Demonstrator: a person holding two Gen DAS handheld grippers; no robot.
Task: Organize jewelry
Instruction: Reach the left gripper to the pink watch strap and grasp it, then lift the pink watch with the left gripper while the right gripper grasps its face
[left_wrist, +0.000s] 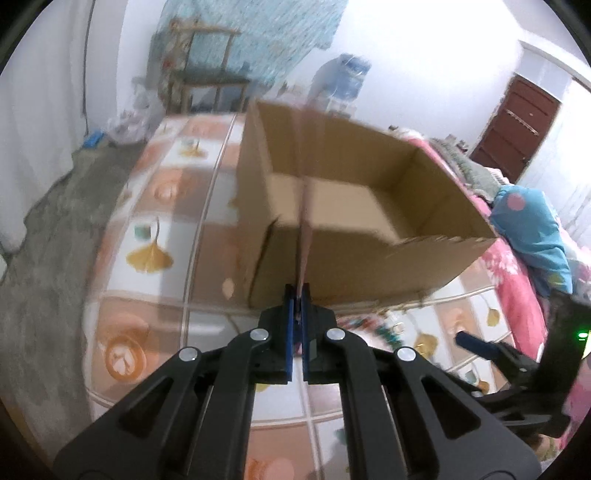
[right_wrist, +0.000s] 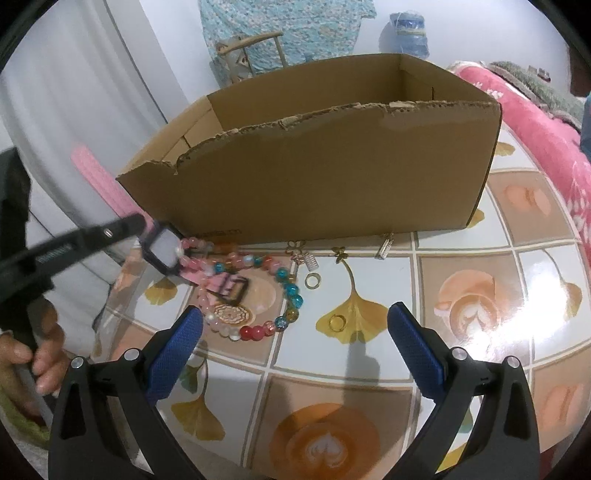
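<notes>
My left gripper (left_wrist: 297, 291) is shut on a pink watch strap (left_wrist: 303, 236) that stands up in front of the open cardboard box (left_wrist: 369, 258). In the right wrist view the same watch shows its pink strap (right_wrist: 99, 177) and black square case (right_wrist: 164, 251), lifted at the box's left end, its lower strap and buckle trailing onto the beads. My right gripper (right_wrist: 295, 325) is open and empty above the table. Before it lie a coloured bead bracelet (right_wrist: 286, 291), a gold ring (right_wrist: 337, 322), another ring (right_wrist: 313, 280) and small charms (right_wrist: 341, 254) beside the box (right_wrist: 332, 184).
The table (right_wrist: 461, 258) has a tiled ginkgo-and-coffee pattern cloth. A bed with pink bedding (right_wrist: 535, 110) lies to the right. A wooden chair (left_wrist: 199, 77) and a water bottle (left_wrist: 347, 81) stand behind. The floor (left_wrist: 48, 229) is to the left.
</notes>
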